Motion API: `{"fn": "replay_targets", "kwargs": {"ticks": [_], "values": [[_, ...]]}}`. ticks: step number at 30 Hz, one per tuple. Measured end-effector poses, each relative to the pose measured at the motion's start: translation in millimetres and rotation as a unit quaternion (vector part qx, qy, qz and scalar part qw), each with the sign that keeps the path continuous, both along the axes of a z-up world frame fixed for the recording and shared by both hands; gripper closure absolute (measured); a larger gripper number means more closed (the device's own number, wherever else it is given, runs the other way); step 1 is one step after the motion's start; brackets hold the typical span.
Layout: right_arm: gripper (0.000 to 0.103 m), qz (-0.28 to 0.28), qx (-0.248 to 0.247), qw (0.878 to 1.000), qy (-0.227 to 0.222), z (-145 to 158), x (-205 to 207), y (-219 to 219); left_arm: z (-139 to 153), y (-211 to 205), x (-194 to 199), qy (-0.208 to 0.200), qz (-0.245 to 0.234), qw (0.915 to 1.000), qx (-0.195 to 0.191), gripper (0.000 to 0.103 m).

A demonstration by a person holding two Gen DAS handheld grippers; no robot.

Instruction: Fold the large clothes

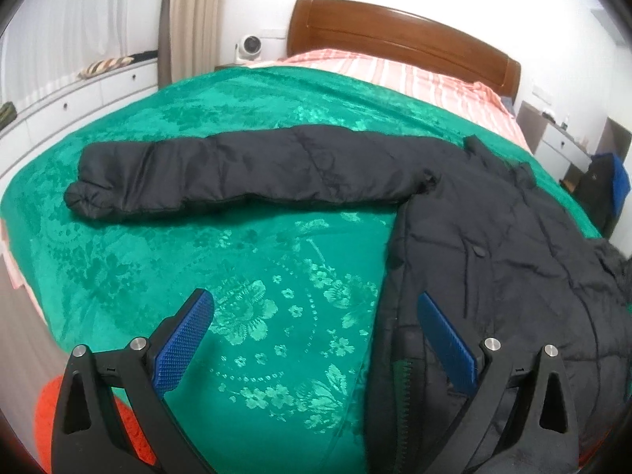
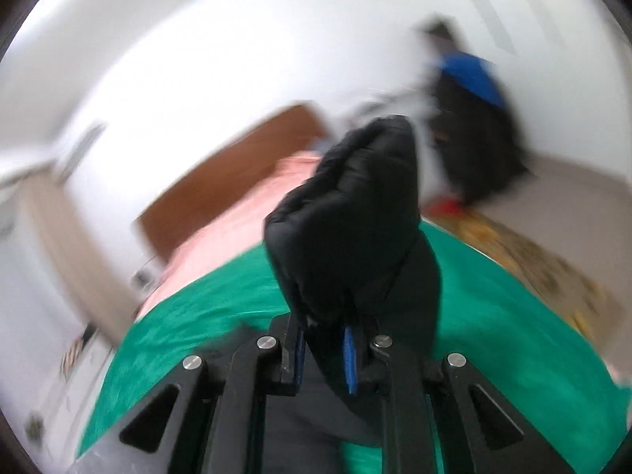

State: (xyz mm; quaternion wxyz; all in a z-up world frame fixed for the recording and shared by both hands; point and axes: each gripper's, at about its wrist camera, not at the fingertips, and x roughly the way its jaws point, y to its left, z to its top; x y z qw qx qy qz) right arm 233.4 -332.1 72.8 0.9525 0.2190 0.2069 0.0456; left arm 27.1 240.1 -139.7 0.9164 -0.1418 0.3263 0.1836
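A black padded jacket lies on the green bedspread, one sleeve stretched out to the left. My left gripper hovers open over the jacket's near edge, its right finger above the zipper side, nothing between the blue pads. In the right wrist view, my right gripper is shut on a bunched fold of the black jacket, which stands up past the fingers and hides what lies ahead. That view is blurred.
The bed has a wooden headboard and a pink striped sheet. White drawers run along the left wall. A nightstand and dark bags with blue stand on the right. An orange thing lies low at left.
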Motion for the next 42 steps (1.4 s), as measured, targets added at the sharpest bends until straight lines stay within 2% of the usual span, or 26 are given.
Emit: {"fn": "replay_targets", "kwargs": {"ticks": [3,6,7,8,10,12,15,17,19,22,25,28,31,33,35,36,38,40,41,42], "values": [[0.085,0.096,-0.036,0.995,-0.020,30,36,102,0,0,-3,-0.005,0.001,0.9999,0.014,0.001],[0.085,0.165,-0.075,0.983,-0.016,23,70,209,-2,2,-4,-0.002,0.006,0.9995,0.032,0.001],[0.078,0.177,-0.084,0.981,-0.007,12,74,237,-3,3,-4,-0.001,0.007,0.9994,0.033,0.001],[0.046,0.196,-0.093,0.976,0.015,-5,88,271,-3,4,-4,-0.001,0.007,0.9995,0.030,0.001],[0.014,0.228,-0.080,0.969,0.059,-54,103,325,-6,5,-3,0.005,0.006,0.9996,0.027,0.001],[0.015,0.244,-0.063,0.962,0.106,-98,106,355,-8,3,-3,0.012,0.006,0.9993,0.035,0.001],[0.015,0.290,-0.044,0.943,0.158,-155,71,386,-7,0,-7,0.012,0.001,0.9988,0.048,0.001],[0.015,0.313,-0.059,0.934,0.159,-169,45,384,-8,1,-7,0.012,0.000,0.9989,0.046,0.001],[0.015,0.324,-0.069,0.932,0.145,-169,16,363,-9,2,-4,0.014,0.002,0.9992,0.038,0.001],[0.015,0.312,-0.100,0.938,0.114,-157,-27,309,-11,3,0,0.016,0.001,0.9995,0.027,0.001],[0.014,0.277,-0.159,0.944,0.082,-147,-73,258,-13,0,3,0.020,-0.003,0.9995,0.025,0.001],[0.013,0.245,-0.188,0.946,0.098,-158,-96,225,-13,-4,4,0.023,-0.009,0.9993,0.026,0.001],[0.013,0.203,-0.237,0.938,0.154,-202,-110,199,-14,-8,4,0.025,-0.019,0.9989,0.034,0.001],[0.013,0.192,-0.227,0.940,0.165,-218,-127,186,-16,-10,5,0.035,-0.021,0.9981,0.045,0.001],[0.012,0.181,-0.218,0.947,0.153,-216,-145,176,-16,-6,5,0.046,-0.012,0.9981,0.038,0.001],[0.012,0.175,-0.225,0.946,0.153,-215,-149,177,-15,-4,4,0.047,-0.012,0.9985,0.024,0.001],[0.012,0.172,-0.228,0.947,0.149,-211,-154,179,-12,6,-1,0.042,-0.028,0.9981,-0.034,0.001],[0.012,0.175,-0.223,0.948,0.144,-208,-153,179,-9,2,-2,0.055,-0.075,0.9937,-0.063,0.001],[0.012,0.175,-0.223,0.948,0.142,-210,-152,179,-9,-5,-1,0.076,-0.099,0.9909,-0.052,0.001],[0.012,0.174,-0.220,0.949,0.142,-210,-152,181,-13,-17,1,0.116,-0.123,0.9856,-0.013,0.001]]}}
